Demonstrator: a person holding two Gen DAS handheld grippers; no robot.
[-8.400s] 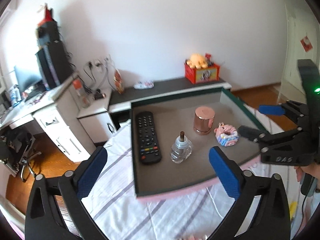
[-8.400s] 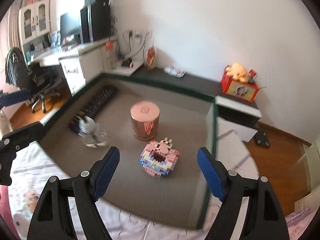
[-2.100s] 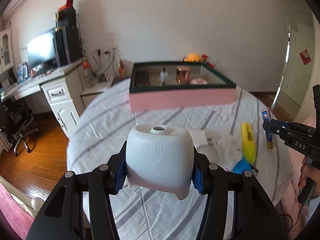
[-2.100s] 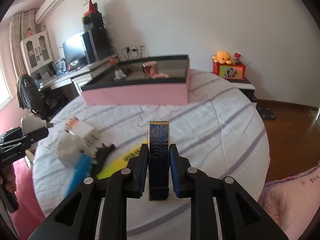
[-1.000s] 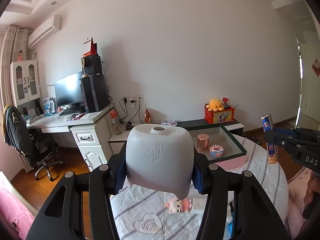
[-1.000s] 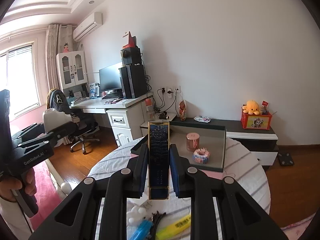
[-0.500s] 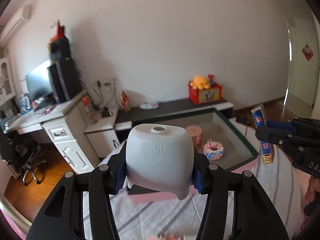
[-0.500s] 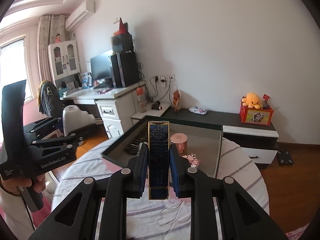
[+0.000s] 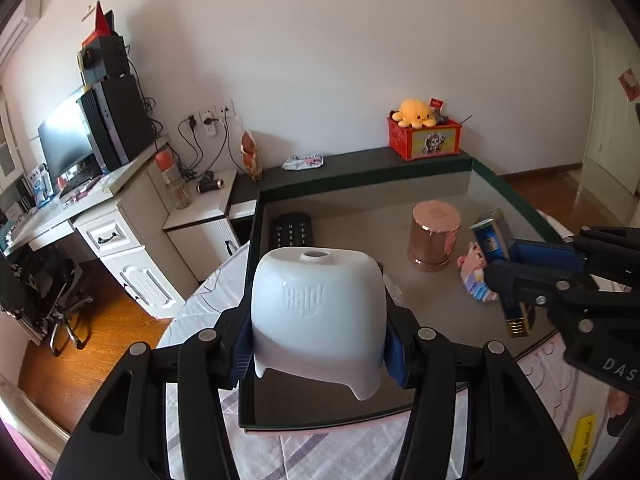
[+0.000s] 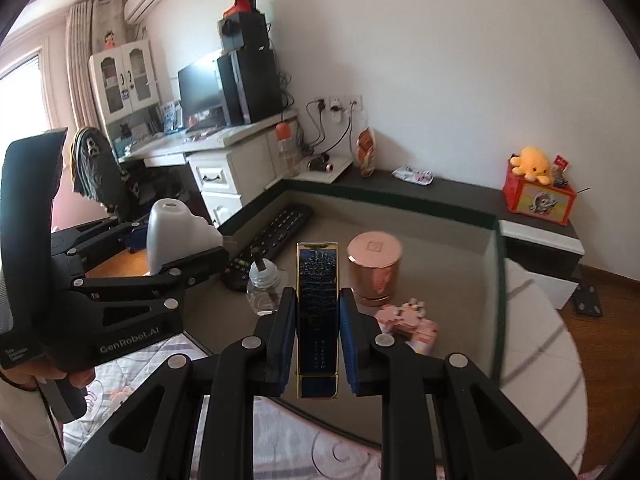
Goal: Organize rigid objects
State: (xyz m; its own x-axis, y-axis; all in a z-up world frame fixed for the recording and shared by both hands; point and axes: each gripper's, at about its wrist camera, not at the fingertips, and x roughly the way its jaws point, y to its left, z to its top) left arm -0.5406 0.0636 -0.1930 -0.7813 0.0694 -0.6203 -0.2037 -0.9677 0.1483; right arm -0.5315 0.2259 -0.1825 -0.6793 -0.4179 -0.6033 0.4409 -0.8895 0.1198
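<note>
With your left gripper [image 9: 318, 354] pinching the white diffuser [image 9: 318, 312] and your right gripper [image 10: 318, 344] pinching the blue box [image 10: 317, 312], lowering carelessly could topple the glass bottle [image 10: 264, 290] or copper jar [image 10: 374, 270] in the tray [image 9: 250, 272].

My left camera looks down over the tray [image 9: 516, 196] from its near-left; my right camera from its near edge; both share its inside.

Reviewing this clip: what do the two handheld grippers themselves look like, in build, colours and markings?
Both are matte black plastic frames with silver pivot screws and blue finger pads. The left gripper carries white "GenRobot.AI" lettering on its side; the right gripper shows the letters "DAS". A bare hand grips the left handle.
</note>
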